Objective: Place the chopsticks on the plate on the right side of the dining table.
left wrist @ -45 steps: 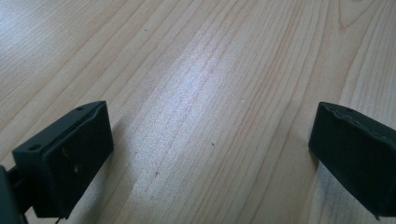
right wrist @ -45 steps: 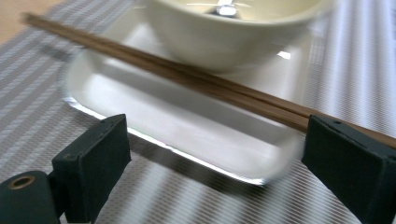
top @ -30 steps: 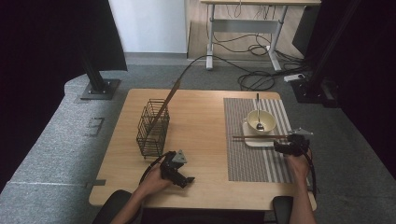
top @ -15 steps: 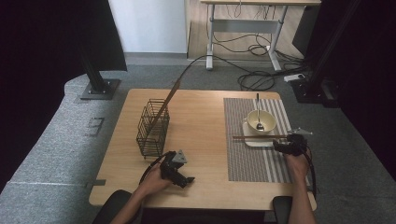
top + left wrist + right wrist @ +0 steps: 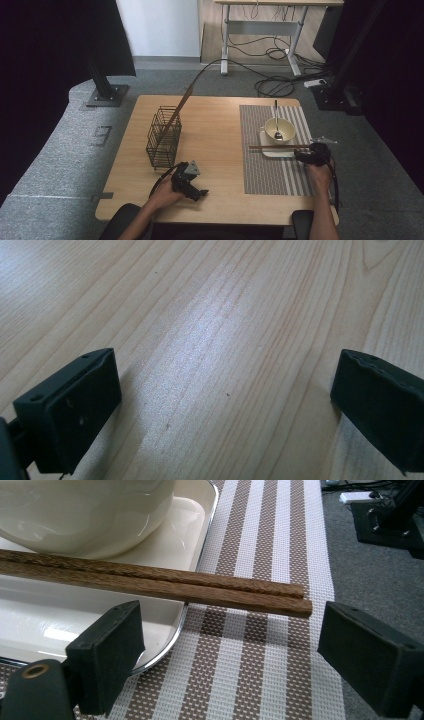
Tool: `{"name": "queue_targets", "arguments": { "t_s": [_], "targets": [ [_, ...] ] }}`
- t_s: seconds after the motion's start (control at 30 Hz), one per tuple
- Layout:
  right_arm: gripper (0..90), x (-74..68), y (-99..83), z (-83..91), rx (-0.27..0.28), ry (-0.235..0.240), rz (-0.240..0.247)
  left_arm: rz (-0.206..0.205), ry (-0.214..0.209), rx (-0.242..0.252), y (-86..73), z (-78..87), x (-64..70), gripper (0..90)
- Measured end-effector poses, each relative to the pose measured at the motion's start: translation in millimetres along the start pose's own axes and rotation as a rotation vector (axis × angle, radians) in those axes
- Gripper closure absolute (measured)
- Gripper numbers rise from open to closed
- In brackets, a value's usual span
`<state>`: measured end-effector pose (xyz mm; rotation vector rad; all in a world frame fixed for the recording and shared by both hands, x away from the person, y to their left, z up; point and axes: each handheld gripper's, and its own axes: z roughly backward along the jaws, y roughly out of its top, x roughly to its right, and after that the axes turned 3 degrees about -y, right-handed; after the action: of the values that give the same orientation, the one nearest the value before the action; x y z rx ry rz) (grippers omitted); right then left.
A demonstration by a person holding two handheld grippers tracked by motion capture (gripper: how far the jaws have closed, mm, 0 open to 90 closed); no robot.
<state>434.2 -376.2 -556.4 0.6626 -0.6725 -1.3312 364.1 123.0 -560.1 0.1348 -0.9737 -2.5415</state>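
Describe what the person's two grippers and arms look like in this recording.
Both grippers are black. The left gripper carries a grey three-cornered plate on top, and a black cable loops from its rear. The right gripper has pale metal fittings at its upper side and a black cable trailing back along the forearm. In the gripper views the jaws are blocky black pads; some show small round holes. Both forearms are bare, no sleeves visible.

chopsticks [image 5: 150,582]: dark grained wood | tray [image 5: 197,515]: glossy white | placemat [image 5: 260,645]: woven
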Motion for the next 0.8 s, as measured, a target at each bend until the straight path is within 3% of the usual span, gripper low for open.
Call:
{"name": "queue_targets", "arguments": {
  "t_s": [0.6, 0.7, 0.8],
  "targets": [
    [13.2, -6.2, 1.1, 0.7, -0.005, 0.008, 0.03, 0.0, 0.0, 0.0, 0.0, 0.0, 0.0, 0.0],
    [12.6, -8.4, 3.0, 7.4, 0.012, -0.015, 0.042, 0.0, 0.0, 0.0, 0.0, 0.0, 0.0, 0.0],
    [12.6, -14.9, 4.7, 15.7, 0.032, 0.001, 0.057, 0.0, 0.0, 0.0, 0.0, 0.0, 0.0, 0.0]
  ]
}}
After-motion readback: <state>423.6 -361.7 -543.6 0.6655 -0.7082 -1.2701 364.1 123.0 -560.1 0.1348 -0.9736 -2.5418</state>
